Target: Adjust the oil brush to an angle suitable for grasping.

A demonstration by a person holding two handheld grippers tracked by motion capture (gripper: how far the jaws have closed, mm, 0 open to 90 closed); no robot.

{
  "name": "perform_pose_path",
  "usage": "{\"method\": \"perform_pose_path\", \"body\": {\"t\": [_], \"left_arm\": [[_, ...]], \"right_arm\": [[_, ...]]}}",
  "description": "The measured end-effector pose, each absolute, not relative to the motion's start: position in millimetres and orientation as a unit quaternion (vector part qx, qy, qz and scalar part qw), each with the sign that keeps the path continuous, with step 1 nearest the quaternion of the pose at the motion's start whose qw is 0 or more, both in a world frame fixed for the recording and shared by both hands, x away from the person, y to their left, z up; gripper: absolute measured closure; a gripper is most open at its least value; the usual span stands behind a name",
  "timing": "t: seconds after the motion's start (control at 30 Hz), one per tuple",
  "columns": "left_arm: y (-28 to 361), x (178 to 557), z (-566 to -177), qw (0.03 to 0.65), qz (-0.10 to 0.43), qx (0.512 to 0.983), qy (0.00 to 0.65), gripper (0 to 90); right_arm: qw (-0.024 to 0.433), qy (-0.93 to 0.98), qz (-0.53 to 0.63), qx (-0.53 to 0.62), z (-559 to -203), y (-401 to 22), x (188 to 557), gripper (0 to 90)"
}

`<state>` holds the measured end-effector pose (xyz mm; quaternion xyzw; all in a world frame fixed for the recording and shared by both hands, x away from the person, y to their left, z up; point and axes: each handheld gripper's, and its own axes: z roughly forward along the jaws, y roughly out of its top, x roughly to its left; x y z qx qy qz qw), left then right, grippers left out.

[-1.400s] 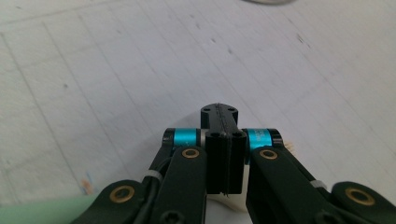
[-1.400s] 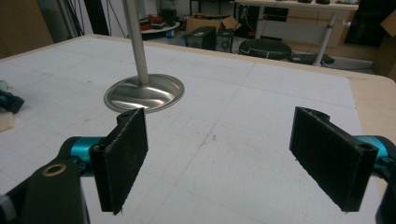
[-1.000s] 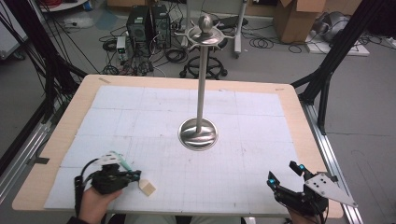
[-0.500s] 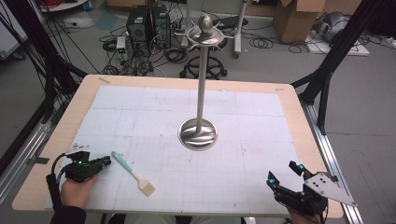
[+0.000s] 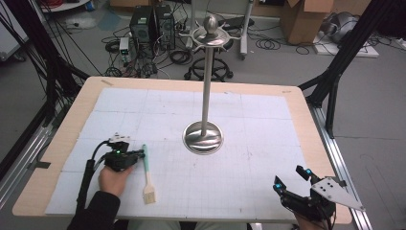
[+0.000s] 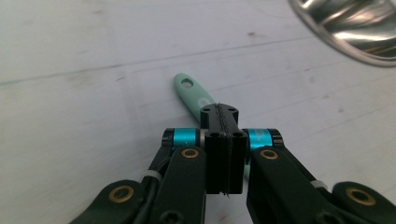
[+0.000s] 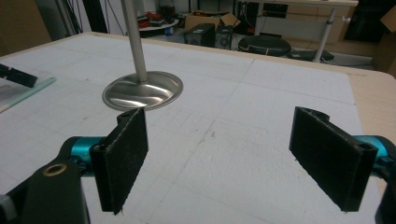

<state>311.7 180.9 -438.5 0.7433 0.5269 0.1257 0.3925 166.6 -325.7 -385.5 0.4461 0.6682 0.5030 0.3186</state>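
Left gripper (image 5: 139, 154) with jaws pressed fully together, empty, tips hovering over the mint-green handle of a pastry brush (image 5: 148, 175) lying flat on the white mat (image 5: 268, 124), at eight o'clock from the steel stand (image 5: 205, 137), right gripper (image 5: 290, 179) jaws wide apart, holding nothing.

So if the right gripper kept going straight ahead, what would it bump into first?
Probably the round base of the metal stand; the right gripper points a bit to its side, so it might slide past.
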Motion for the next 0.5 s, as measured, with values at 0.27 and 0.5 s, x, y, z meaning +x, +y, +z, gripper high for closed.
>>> {"method": "perform_pose_path", "body": {"t": [0.27, 0.5], "left_arm": [[148, 295, -427, 0.428, 0.102, 0.768, 0.465, 89.0], [150, 257, -432, 0.440, 0.070, 0.784, 0.434, 89.0]], "right_arm": [[0.318, 0.665, 0.506, 0.448, -385, -329, 166, 18.4], [0.319, 0.667, 0.505, 0.446, -385, -327, 165, 18.5]]}}
